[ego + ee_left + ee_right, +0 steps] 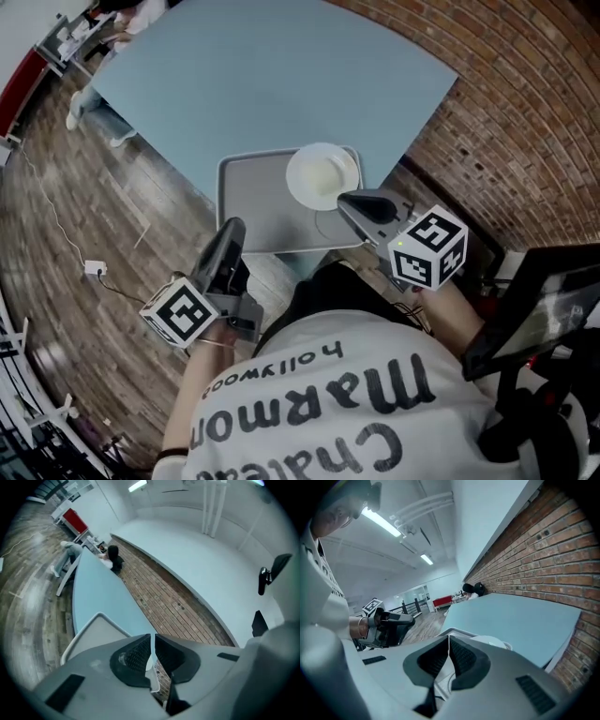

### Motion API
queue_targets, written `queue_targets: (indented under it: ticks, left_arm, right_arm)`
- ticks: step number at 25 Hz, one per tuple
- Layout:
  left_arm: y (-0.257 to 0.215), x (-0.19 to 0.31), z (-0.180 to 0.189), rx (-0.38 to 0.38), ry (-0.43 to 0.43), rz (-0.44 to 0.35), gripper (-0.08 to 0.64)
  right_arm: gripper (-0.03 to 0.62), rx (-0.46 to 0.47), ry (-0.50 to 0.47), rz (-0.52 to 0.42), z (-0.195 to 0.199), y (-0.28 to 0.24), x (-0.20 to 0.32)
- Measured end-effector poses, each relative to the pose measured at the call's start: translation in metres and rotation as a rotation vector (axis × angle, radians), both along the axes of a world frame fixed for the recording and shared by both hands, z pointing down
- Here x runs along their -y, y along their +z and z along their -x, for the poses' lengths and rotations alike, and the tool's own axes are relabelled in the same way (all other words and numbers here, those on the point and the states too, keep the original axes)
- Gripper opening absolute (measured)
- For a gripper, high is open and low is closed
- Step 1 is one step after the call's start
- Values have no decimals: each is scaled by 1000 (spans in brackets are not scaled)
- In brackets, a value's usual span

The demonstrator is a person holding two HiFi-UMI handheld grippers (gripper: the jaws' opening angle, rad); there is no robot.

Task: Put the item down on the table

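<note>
Two grippers in head view: left gripper (232, 227) sits off the table's (281, 75) near edge beside the grey tray (246, 192), pointing forward. The right gripper (343, 199) is over the tray's near right corner, just beside the white plate (322, 175) lying on the tray.
Left gripper view: jaws almost together, nothing between.
Right gripper view: jaws closed, empty; plate just ahead.
</note>
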State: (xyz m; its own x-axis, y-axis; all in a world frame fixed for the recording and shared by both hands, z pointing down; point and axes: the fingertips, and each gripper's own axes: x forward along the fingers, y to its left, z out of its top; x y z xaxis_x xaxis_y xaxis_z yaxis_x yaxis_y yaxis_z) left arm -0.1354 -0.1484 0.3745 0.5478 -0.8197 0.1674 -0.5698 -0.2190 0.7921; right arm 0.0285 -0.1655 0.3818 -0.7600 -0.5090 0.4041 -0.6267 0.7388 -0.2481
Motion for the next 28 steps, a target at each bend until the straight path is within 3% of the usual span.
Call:
queue_targets:
  ticks: [6, 10, 28]
  left_arm:
    - [-31, -33, 2, 141, 178, -224, 6]
    - [-39, -54, 2, 238, 252, -297, 6]
    - [-36, -89, 28, 401, 187, -312, 6]
  right_arm:
    - [11, 22, 74, 5, 15, -8, -37]
    - [11, 1, 99, -25, 23, -14, -58]
    - [9, -75, 81, -58, 6, -37, -74]
